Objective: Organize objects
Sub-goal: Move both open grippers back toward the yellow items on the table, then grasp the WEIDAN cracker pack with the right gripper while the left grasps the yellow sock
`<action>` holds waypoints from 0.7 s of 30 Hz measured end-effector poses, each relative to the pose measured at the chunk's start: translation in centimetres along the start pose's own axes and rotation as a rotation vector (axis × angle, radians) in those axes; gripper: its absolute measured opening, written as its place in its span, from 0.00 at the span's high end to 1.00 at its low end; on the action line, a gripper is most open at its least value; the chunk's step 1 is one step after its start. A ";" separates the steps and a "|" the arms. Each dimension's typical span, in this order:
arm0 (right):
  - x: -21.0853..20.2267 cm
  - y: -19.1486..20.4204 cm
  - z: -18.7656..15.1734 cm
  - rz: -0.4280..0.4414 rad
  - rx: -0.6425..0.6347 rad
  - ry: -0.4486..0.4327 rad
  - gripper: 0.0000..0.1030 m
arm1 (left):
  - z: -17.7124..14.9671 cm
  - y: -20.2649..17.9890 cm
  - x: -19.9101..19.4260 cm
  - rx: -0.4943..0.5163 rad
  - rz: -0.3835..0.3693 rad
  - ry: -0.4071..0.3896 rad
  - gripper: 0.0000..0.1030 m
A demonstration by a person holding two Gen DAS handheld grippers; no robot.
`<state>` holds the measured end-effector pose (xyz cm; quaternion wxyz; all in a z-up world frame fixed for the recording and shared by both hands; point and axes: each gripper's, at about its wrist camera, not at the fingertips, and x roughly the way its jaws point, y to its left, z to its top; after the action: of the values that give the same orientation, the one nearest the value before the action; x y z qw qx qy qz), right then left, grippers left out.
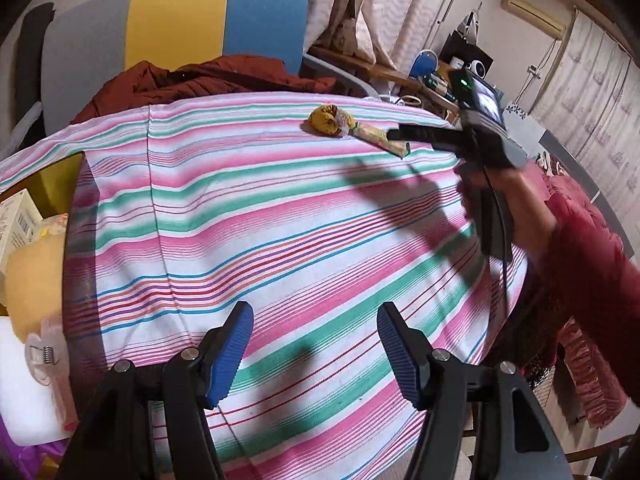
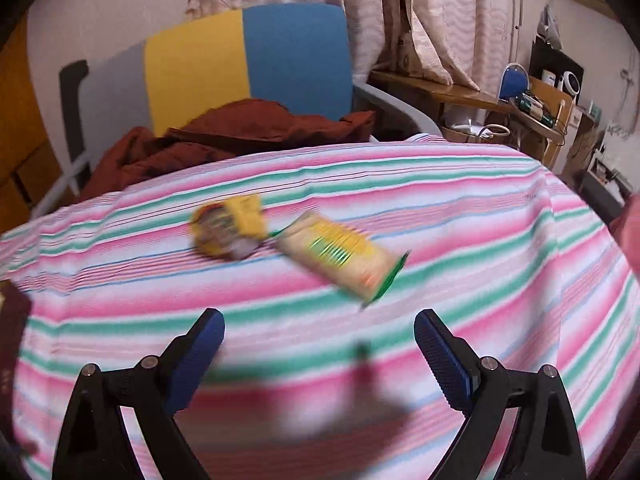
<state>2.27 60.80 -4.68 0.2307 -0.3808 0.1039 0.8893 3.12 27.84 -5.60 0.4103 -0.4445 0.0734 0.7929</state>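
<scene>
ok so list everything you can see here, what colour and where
striped cloth: 1, pink, green and white, covering the table
crumpled packet: 1, yellow, far part of the cloth
long packet: 1, yellow and green, lying right beside the crumpled one
chair: 1, grey, yellow and blue, behind the table
garment: 1, dark red, heaped on the chair seat
curtains: pale pink, back wall
clip: 1, clear plastic, left of the table
left gripper: 1, black with blue pads, open, nothing between them
right gripper: 1, same build, open, empty, short of the packets
hand: 1, red sleeve, holding the right gripper
</scene>
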 end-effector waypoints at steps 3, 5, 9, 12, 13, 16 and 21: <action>2.7 -1.3 1.9 -0.006 -0.004 0.031 0.06 | 0.1 0.0 0.6 -0.001 0.007 0.019 0.37; 4.2 -2.0 2.9 -0.028 -0.007 0.049 0.06 | 0.2 0.0 1.0 -0.001 0.008 0.026 0.37; 6.5 -2.9 4.5 -0.006 0.000 0.082 0.06 | 0.6 0.3 1.8 -0.016 0.008 0.042 0.37; 8.0 -3.0 5.1 0.045 -0.017 0.105 0.07 | 1.0 0.4 2.4 -0.018 0.006 0.049 0.37; 8.3 -2.9 5.1 0.066 -0.031 0.113 0.07 | 1.2 0.4 2.5 -0.015 0.004 0.048 0.37; 9.4 -2.2 4.6 0.106 -0.077 0.158 0.16 | 2.1 0.0 3.0 0.006 0.004 0.043 0.36; 8.4 -1.8 3.4 0.093 -0.073 0.119 0.45 | 4.8 -0.6 4.3 0.005 -0.014 0.026 0.36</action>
<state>-4.09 66.36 -8.47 0.1683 -0.4360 0.1024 0.8781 -0.66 33.05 -5.90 0.4159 -0.4543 0.0776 0.7840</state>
